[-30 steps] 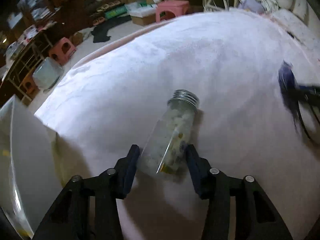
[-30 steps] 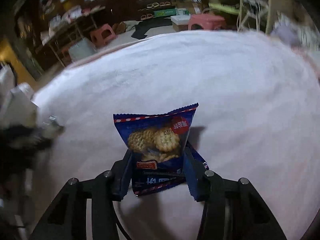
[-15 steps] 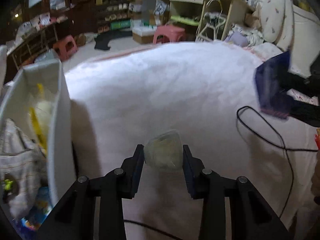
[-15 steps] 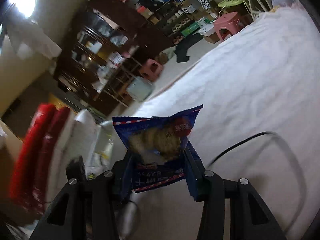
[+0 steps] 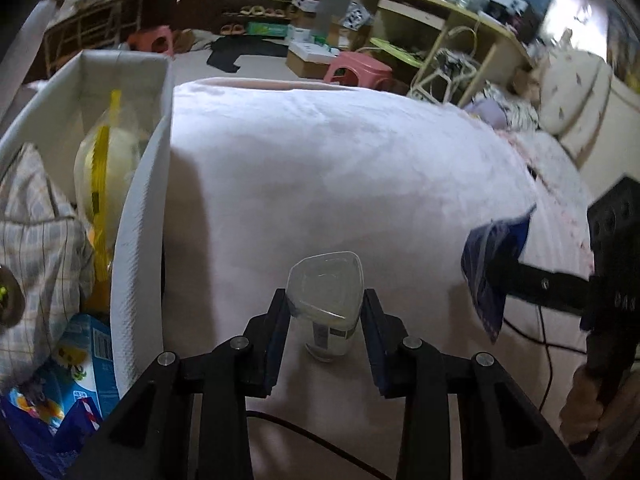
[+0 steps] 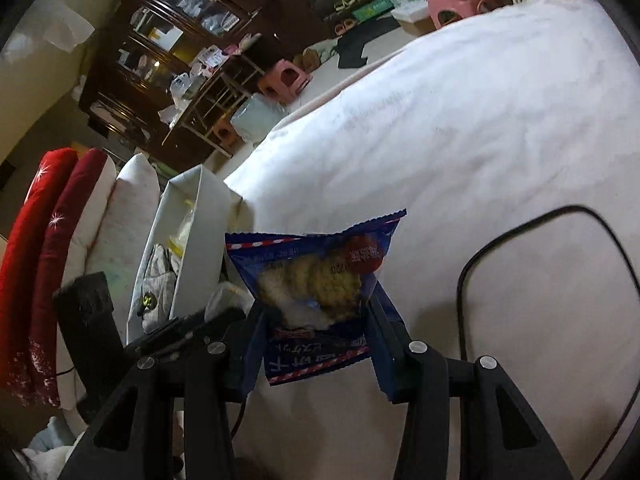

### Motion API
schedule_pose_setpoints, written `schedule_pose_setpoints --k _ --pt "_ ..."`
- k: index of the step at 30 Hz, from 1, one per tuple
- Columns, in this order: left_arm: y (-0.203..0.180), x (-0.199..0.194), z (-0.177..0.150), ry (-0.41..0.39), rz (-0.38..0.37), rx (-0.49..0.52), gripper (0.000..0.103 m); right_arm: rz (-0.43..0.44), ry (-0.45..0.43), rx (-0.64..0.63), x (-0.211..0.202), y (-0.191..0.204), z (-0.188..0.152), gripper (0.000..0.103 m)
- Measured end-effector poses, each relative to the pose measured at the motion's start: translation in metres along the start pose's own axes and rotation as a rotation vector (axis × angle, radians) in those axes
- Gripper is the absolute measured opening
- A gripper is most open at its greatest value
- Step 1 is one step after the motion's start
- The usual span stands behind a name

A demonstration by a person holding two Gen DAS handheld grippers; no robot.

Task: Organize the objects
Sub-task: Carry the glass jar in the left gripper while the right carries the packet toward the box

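Left wrist view now sees the clear jar [image 5: 325, 300] end-on, its base facing the camera and its long axis running straight away along the fingers; a second ago it lay on the bed [image 5: 340, 184] on its side with the metal cap pointing toward the far edge. The left tongs [image 5: 325, 312] are closed on the jar, one pad against each side of it, and hold it above the bed's near part. The white storage box [image 5: 140, 208], earlier only a blurred wall at the frame's edge, now stands in full view at the bed's left edge, with a yellow-strapped bag [image 5: 105, 176], plaid cloth [image 5: 38, 240] and a blue carton [image 5: 80, 364] inside.

Right wrist view shows the right tongs [image 6: 316, 320] clamped on the blue biscuit packet [image 6: 316, 280], gripping its lower half so the serrated top edge stands up and away from the camera, long axis roughly upright and tilted slightly right. A second ago the packet was just above the bed's middle; now it is lifted and swung toward the bed's left edge, with the storage box [image 6: 200, 232] behind it to the left. A black cable [image 6: 480, 264] loops across the bed to the right of the packet. Red cushions [image 6: 40, 248] lean beyond the box.
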State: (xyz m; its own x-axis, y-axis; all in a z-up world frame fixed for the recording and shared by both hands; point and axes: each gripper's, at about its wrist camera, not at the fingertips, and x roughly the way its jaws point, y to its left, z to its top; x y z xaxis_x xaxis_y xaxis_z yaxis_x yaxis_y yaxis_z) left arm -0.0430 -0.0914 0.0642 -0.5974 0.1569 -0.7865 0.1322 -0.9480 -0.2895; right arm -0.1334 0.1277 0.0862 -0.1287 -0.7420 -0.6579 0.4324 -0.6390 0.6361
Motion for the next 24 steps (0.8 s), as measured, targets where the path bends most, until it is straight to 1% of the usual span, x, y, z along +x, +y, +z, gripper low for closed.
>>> schedule_pose_setpoints --k 4,5,7,11,14,20,24 --pt "-0.005 0.004 0.003 -0.028 0.057 -0.009 0.038 0.002 -0.006 -0.033 -0.005 0.005 -0.005 0.044" --pt "-0.008 0.008 0.003 -0.032 0.077 0.001 0.038 0.005 -0.008 -0.034 -0.005 0.005 -0.006 0.044" --pt "-0.012 0.011 0.002 -0.046 0.091 0.021 0.039 0.019 -0.011 -0.026 -0.007 0.005 -0.006 0.044" --pt "-0.012 0.011 0.002 -0.064 0.077 0.017 0.037 0.017 -0.003 -0.028 -0.003 0.007 -0.006 0.044" --pt "-0.01 0.0 0.002 -0.081 0.071 0.016 0.036 0.028 0.001 -0.024 -0.003 0.007 -0.006 0.044" --pt "-0.017 -0.037 0.01 -0.171 0.033 0.045 0.036 0.059 -0.012 -0.062 -0.007 0.026 -0.004 0.044" --pt "-0.02 -0.06 0.02 -0.233 0.039 0.055 0.036 0.119 -0.026 -0.065 -0.01 0.046 0.0 0.044"
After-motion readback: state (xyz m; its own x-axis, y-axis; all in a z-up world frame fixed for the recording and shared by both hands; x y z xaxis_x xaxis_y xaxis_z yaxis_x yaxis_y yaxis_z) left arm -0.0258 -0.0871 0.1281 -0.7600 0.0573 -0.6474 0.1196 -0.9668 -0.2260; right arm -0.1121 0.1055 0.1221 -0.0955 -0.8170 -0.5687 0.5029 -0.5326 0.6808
